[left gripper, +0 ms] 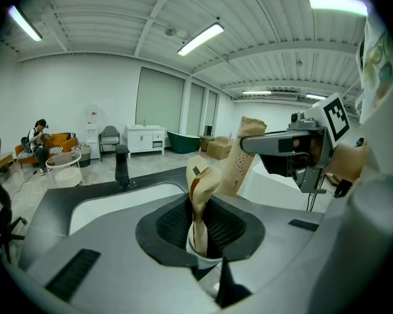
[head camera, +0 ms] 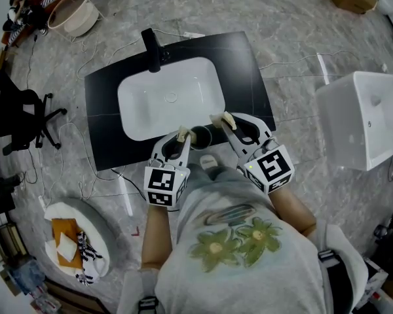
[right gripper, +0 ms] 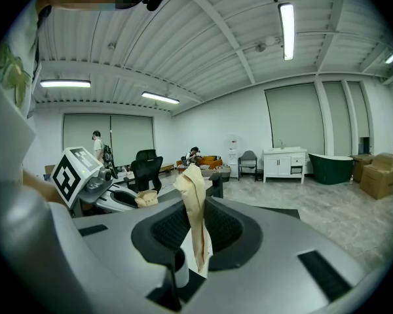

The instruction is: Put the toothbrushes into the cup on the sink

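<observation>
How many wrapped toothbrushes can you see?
2. The left toothbrush is clamped in the left claw, the right toothbrush in the right claw, flanking the cup. Any inside the cup would be hidden.

Bright ceiling strip lights, fisheye-warped dark corners

A black rectangular bench stands on a grey marbled floor. A white basin with rounded corners is sunk into its top and fills most of the middle, leaving a black border all round. At the basin's 11 o'clock a black faucet stands upright on that border. At the basin's 5 o'clock, near the bench's edge, a dark round cup stands on the black top. Thin cables lie on the floor at the bench's 3 o'clock.
</observation>
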`<act>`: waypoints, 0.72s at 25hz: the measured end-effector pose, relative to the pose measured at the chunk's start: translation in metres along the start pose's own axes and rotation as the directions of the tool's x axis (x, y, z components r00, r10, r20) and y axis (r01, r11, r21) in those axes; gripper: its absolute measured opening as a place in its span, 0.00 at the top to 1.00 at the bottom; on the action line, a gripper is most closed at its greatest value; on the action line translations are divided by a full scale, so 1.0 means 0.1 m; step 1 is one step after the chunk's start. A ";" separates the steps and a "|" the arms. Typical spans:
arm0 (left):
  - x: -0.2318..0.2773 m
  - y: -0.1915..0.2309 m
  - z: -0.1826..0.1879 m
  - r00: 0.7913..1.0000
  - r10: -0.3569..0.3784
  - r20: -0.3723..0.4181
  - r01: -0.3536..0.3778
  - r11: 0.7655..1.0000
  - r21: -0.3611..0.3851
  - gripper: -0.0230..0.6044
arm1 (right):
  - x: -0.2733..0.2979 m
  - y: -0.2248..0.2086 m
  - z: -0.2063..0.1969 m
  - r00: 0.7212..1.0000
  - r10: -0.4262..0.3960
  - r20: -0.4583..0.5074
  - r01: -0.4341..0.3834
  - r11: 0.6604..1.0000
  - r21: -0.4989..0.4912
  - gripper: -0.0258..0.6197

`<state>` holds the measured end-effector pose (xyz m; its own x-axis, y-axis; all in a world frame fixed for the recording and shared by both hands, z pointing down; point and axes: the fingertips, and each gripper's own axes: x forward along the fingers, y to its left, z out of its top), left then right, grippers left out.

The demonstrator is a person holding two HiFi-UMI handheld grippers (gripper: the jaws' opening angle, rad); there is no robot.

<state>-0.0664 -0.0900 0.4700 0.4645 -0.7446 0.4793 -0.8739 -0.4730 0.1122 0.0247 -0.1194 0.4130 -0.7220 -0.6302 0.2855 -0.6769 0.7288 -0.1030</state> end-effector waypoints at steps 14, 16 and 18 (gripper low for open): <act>0.10 -0.01 -0.13 0.999 -0.008 -0.031 0.008 1.000 -0.002 0.87 | 0.02 -0.01 0.02 1.000 -0.007 0.004 0.007 1.000 0.002 0.84; 0.11 0.00 -0.16 0.999 -0.012 -0.037 0.012 1.000 -0.004 0.87 | 0.02 -0.02 0.03 1.000 -0.013 0.003 0.013 1.000 0.002 0.84; 0.13 -0.01 -0.20 0.999 -0.016 -0.045 0.016 1.000 -0.004 0.87 | 0.01 -0.02 0.02 1.000 -0.018 0.003 0.018 1.000 0.001 0.84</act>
<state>-0.0624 -0.0896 0.4940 0.4715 -0.7148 0.5164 -0.8670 -0.4829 0.1231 0.0257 -0.1221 0.4116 -0.7101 -0.6440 0.2845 -0.6899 0.7172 -0.0984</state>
